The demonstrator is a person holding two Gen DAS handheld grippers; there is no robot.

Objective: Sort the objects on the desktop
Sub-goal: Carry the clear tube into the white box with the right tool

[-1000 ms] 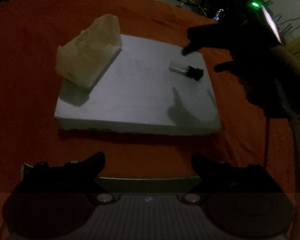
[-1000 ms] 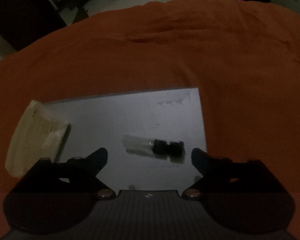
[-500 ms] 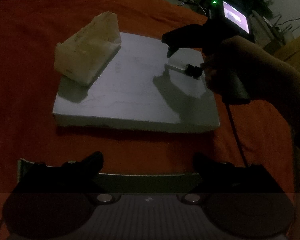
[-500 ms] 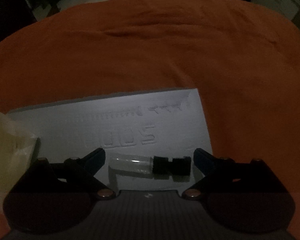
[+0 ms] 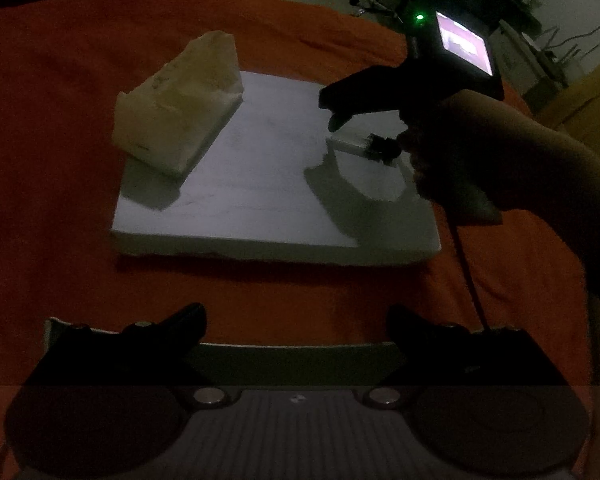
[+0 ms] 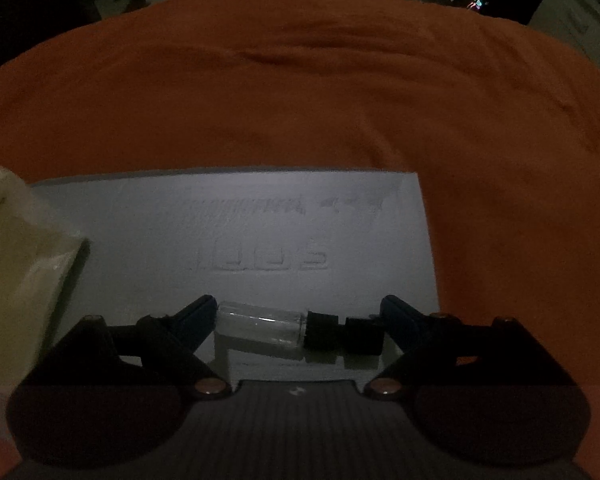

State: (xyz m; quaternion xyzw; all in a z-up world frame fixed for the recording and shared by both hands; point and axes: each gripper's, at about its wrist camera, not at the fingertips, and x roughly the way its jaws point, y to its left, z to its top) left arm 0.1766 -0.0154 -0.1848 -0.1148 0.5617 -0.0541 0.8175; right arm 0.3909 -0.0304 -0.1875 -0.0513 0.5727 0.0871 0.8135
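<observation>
A small clear glass bottle (image 6: 260, 324) with a black cap (image 6: 340, 332) lies on its side on a white foam board (image 6: 140, 220). My right gripper (image 6: 294, 312) points down and straddles it lengthwise, one blue fingertip at the glass end and one at the cap. Its jaws are closing, and I see no firm press on the bottle. In the left wrist view the bottle (image 5: 352, 146) lies under the right gripper (image 5: 368, 132), which a person's hand (image 5: 500, 152) holds. My left gripper (image 5: 296, 316) hangs open over the orange cloth, nothing between its fingers.
A pale crumpled packet (image 5: 180, 112) stands on the board's left edge, also at the left of the right wrist view (image 6: 16, 280). An orange cloth (image 6: 300, 100) covers the surface all round. A pale rim (image 5: 292, 350) of some flat thing shows under my left gripper.
The right gripper came down over the board until its fingertips flank the bottle, and the jaws narrowed a little. The left gripper kept still.
</observation>
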